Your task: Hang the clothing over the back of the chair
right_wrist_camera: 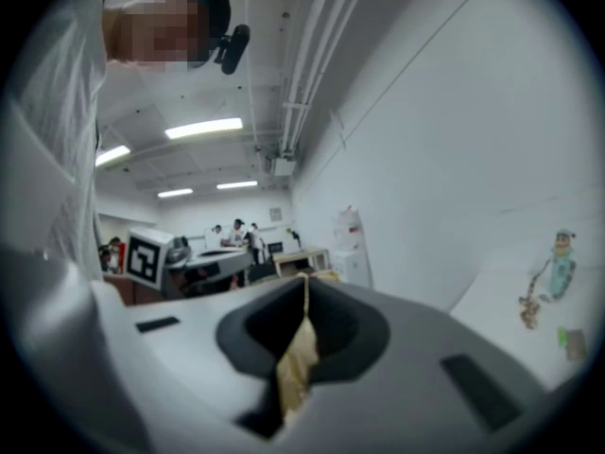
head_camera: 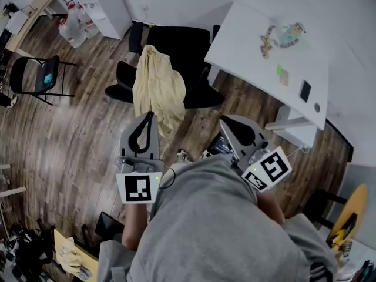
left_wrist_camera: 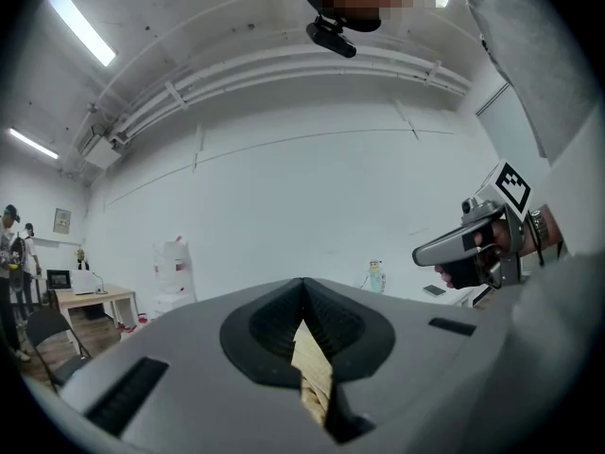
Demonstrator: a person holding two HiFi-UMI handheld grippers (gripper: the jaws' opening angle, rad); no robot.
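Near the black chair (head_camera: 182, 57), the cream garment (head_camera: 157, 87) hangs bunched, pinched by the left hand-held gripper (head_camera: 150, 117) and right hand-held gripper (head_camera: 224, 122), jaws closed on cloth. Carrying step, likely; next, lift it over the chair's back, then release.

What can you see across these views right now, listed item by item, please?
chair: one, black, beside the table
garment: one, cream, overlapping the chair in the head view
folding chair: one, black, far left
table: one, white, upper right
toy figure: one, teal, on the table
phone: one, dark, near the table's edge
cabinet: one, white, top left
left hand-held gripper: one, grey, shut on garment
right hand-held gripper: one, grey, shut on garment
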